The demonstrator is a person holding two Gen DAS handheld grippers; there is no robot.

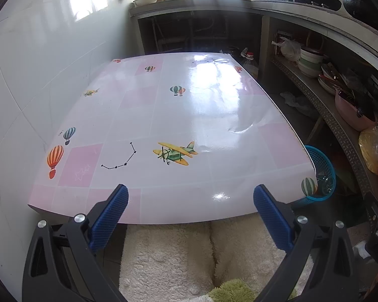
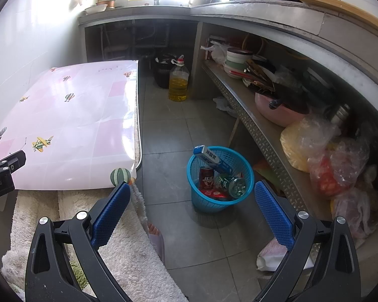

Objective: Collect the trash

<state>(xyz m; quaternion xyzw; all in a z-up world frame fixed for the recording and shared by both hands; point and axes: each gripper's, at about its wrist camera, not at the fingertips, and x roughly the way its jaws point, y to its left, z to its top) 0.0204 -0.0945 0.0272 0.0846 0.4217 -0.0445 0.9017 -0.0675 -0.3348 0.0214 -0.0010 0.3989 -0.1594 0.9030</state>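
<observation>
A blue plastic basket (image 2: 204, 198) stands on the grey floor right of the table. It holds a blue-and-white box (image 2: 209, 156), a red can (image 2: 206, 177), a green can (image 2: 230, 182) and a red wrapper. The basket also shows in the left wrist view (image 1: 323, 166) past the table's right edge. My right gripper (image 2: 191, 190) is open and empty, above and in front of the basket. My left gripper (image 1: 191, 192) is open and empty over the near edge of the pink table (image 1: 163, 115). No trash shows on the tabletop.
A metal shelf (image 2: 259, 128) on the right holds bowls, a pink pot and plastic bags. An oil bottle (image 2: 179, 81) and a dark pot stand on the floor at the back. A shaggy cream rug (image 2: 128, 246) lies under the table's near edge. A counter runs along the back.
</observation>
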